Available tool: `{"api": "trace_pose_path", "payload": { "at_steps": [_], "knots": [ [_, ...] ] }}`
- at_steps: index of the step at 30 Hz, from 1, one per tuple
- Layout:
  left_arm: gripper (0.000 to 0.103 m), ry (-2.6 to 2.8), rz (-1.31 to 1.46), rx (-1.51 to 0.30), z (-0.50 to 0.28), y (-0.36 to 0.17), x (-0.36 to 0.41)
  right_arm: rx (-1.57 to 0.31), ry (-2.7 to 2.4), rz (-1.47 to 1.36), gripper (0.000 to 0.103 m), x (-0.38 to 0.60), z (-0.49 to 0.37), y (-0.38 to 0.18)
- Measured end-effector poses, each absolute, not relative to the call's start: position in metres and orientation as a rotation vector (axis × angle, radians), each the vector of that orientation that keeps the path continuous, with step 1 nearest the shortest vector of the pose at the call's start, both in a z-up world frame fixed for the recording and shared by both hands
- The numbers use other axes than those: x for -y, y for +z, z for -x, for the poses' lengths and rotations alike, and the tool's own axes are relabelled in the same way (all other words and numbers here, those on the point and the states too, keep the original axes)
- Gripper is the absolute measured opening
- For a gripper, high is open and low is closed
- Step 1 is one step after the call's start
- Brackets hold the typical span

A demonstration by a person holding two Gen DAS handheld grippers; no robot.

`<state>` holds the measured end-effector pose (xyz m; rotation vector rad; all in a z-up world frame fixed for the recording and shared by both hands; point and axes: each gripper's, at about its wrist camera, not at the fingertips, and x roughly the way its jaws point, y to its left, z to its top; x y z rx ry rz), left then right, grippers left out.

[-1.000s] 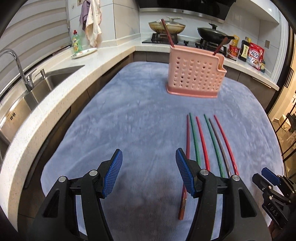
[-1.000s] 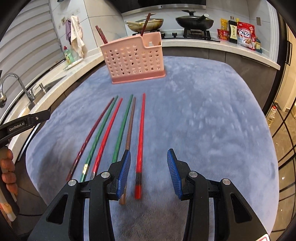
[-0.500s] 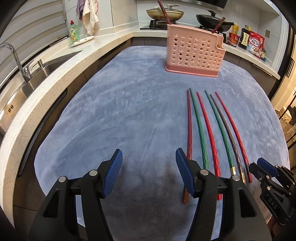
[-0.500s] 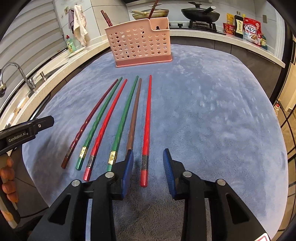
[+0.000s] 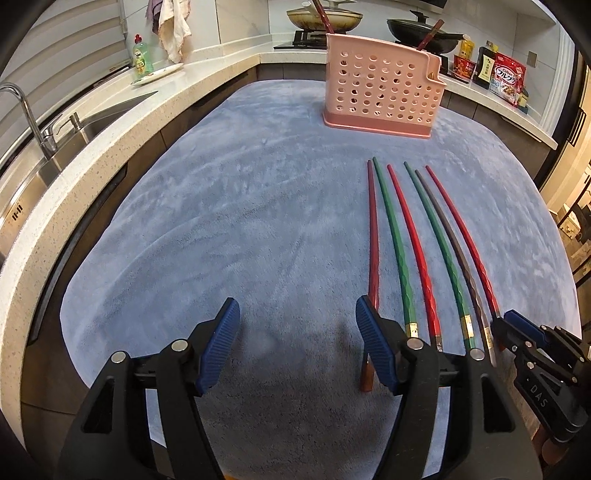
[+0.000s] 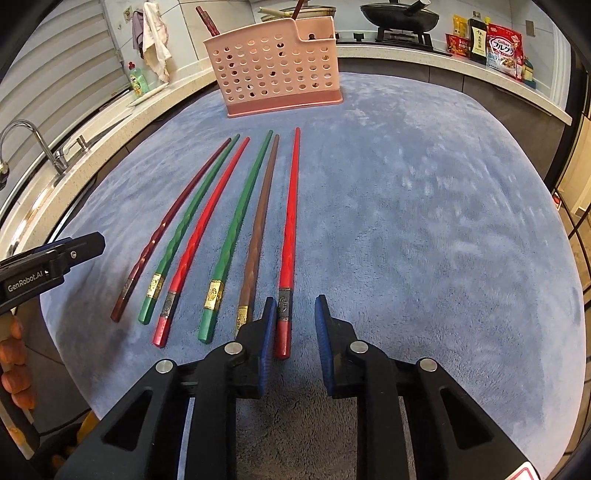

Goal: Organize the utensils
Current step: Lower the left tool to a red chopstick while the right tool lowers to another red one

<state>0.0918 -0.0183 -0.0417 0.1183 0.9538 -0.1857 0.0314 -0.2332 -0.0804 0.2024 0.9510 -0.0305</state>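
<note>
Several chopsticks lie side by side on the blue-grey cloth: dark red, green, red, green, brown and red. My right gripper is low over the thick end of the rightmost red chopstick. Its jaws are closing with that end between them, and a gap still shows on the right side. My left gripper hovers left of the row, jaws opening, nothing between them. The dark red chopstick runs behind its right finger. A pink perforated holder stands at the back with dark chopsticks in it.
A stone counter with a sink and faucet curves along the left. A green soap bottle, a hob with pans and food packets line the back. The cloth's front edge lies just below both grippers.
Both grippers have sunk toward the cloth and closer to the chopsticks' thick ends. The right jaws have narrowed around the rightmost red chopstick. The left jaws have widened slightly.
</note>
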Motion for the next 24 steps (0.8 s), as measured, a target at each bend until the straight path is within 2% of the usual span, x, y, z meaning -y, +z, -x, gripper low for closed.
{"api": "trace_pose_path", "payload": {
  "at_steps": [5,24],
  "knots": [
    [0.065,-0.206,-0.121,-0.969,-0.087,-0.047,0.022,-0.949,-0.032,-0.198,0.019,0.233,-0.032,-0.081],
    [0.065,-0.237,-0.147,-1.035,-0.080,-0.076,0.036,-0.944,-0.030,-0.206,0.019,0.234,-0.031,-0.082]
  ]
}}
